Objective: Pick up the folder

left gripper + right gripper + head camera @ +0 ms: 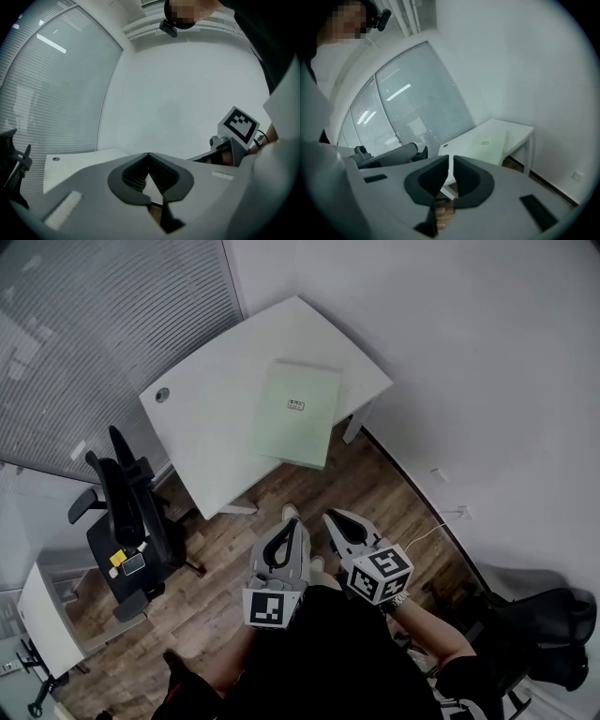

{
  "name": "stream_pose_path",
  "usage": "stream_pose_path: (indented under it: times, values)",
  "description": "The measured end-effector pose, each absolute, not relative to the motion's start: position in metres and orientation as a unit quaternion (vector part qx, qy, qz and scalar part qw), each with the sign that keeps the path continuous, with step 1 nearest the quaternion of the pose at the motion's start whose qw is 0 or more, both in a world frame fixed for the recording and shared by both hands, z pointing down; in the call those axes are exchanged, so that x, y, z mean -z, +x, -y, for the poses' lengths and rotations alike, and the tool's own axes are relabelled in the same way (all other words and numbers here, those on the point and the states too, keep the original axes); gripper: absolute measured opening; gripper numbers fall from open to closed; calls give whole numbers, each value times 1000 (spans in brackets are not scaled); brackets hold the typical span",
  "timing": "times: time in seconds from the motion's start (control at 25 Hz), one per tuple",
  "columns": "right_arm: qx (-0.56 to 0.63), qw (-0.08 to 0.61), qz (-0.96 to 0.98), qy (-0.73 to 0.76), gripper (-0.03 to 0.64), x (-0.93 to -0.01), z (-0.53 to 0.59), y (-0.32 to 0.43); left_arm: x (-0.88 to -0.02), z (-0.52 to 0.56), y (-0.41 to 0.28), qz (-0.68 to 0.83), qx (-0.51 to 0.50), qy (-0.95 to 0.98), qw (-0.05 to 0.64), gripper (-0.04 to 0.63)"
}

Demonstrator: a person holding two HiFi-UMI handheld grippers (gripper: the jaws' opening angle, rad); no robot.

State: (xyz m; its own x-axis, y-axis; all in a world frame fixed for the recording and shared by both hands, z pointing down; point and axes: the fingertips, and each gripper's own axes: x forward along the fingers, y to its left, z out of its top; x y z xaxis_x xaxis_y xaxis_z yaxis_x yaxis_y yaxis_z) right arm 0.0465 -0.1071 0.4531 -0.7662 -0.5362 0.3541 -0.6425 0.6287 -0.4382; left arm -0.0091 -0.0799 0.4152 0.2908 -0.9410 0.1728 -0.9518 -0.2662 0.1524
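The green folder point(298, 412) lies flat on the white worktop point(192, 423), with one corner apparently overhanging the near edge. The left gripper point(291, 523) and right gripper point(334, 517) are well short of it, both jaws clenched on nothing.

Hazard: arriving with the jaws closed would push the folder (thin, smooth cover) across or off the worktop.

Hazard: a flat cover offers no bite, and pinching the overhanging corner alone may let the folder sag or slip.

The print on the folder's point(298, 427) small label point(296, 406) is too small to read. At the near right, a black chair point(553, 629) is cut off by the picture's edge.
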Motion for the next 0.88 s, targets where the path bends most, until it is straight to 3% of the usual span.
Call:
stream_pose_path:
  times: [0.72,0.88]
  values:
    - [-355,110,844,387,3,-557,236,46,-467,195,-26,577,-53,800,156,5]
    - [-394,109,826,389,91,-585,255,44,-479,215,-34,580,-57,795,170,5]
